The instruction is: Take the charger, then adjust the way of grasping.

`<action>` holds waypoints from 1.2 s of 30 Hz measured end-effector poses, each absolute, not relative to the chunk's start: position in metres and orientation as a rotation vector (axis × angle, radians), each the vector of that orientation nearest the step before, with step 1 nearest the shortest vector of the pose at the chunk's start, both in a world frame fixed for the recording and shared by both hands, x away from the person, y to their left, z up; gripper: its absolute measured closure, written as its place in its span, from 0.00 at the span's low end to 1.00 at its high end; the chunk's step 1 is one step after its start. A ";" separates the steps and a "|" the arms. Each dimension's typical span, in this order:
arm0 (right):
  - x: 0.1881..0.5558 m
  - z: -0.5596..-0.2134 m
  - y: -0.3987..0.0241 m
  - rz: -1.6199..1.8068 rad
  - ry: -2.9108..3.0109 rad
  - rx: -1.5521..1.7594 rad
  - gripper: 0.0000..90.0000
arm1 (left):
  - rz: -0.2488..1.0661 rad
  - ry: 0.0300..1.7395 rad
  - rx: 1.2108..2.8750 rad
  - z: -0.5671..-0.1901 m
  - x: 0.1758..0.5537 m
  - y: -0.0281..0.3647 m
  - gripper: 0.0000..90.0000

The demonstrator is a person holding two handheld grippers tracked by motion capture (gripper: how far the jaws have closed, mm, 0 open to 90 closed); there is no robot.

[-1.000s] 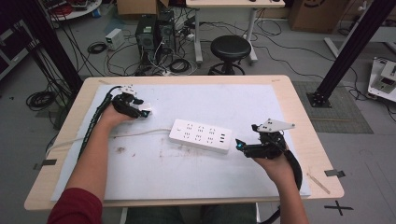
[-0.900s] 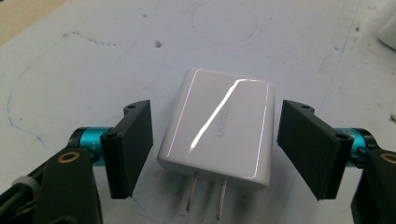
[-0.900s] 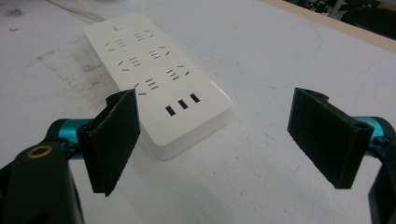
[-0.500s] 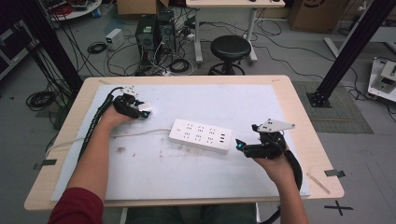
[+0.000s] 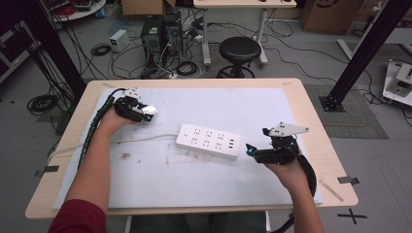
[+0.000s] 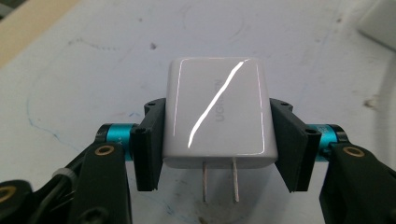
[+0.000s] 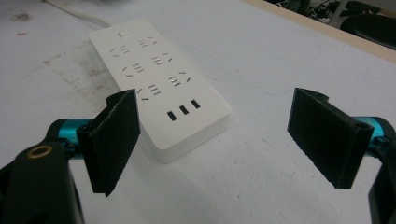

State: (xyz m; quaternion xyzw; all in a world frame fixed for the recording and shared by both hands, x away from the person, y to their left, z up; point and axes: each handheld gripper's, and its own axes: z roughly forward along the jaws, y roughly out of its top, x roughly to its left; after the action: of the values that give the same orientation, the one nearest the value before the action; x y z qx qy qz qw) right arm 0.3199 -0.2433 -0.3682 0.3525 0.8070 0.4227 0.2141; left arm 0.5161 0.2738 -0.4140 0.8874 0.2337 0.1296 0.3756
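Forearms enter from the near table edge, each hand holding a two-jaw gripper over the white mat [image 5: 145, 179]. Nearest, the right gripper [image 5: 252, 152] hovers just off the right end of the flat white rectangular power strip [image 5: 209, 141], jaws spread wide with nothing between them. The strip lies mid-table, its long axis running left to right with a slight tilt, sockets facing up, and its pale cord [image 5: 141, 141] leading off leftward. Farther back and to the left, the left gripper [image 5: 145, 112] pinches a glossy white plastic wall charger [image 6: 217, 112] by its two side faces, well apart from the strip. Across the last second both grippers and the strip have barely shifted, so plugging in has probably not begun. The charger's two metal prongs [image 6: 219, 181] point back toward the gripper body.
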 end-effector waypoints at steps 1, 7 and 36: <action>0.320 -0.367 -0.243 1.181 2.242 0.971 0.19 | 0.343 0.588 2.264 -0.407 0.511 0.274 0.47; 0.317 -0.359 -0.242 1.196 2.263 0.922 0.19 | 0.413 0.514 2.226 -0.357 0.467 0.277 0.47; 0.302 -0.352 -0.227 1.266 2.361 0.833 0.19 | 0.440 0.149 2.211 -0.339 0.311 0.215 0.47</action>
State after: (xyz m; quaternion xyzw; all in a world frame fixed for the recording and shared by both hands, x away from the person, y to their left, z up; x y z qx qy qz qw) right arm 0.3018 -0.2270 -0.3524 0.2927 0.8297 0.4449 0.1673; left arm 0.3111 0.2152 -0.3387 0.8850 0.0598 0.1762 0.4267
